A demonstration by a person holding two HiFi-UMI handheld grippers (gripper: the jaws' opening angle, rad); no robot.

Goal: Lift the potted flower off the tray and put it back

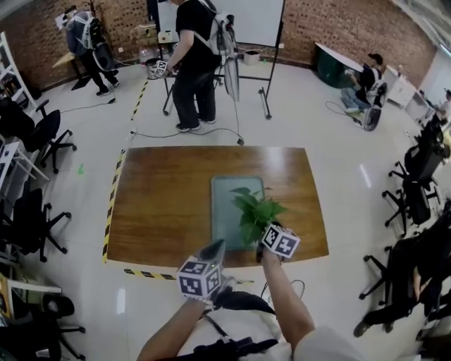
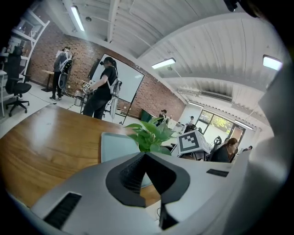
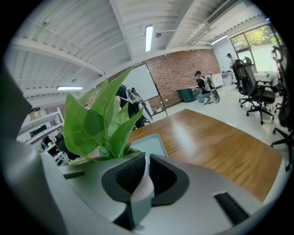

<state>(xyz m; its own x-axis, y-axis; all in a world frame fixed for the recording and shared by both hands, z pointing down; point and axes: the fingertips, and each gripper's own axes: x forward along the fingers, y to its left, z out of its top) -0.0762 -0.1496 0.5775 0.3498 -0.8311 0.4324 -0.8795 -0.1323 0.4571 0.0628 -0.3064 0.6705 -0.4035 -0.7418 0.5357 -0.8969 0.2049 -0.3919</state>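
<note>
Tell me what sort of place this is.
Probably a lab-style office workspace: brick walls, a whiteboard on a stand, rolling office chairs along the edges, and hazard tape beside the wooden table.

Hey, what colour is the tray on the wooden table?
The tray is a plain pale grey-green with no pattern. The head view shows it best.

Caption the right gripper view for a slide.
Right tool clamps the rim of the potted flower, with the tray and wooden table beyond.
</note>
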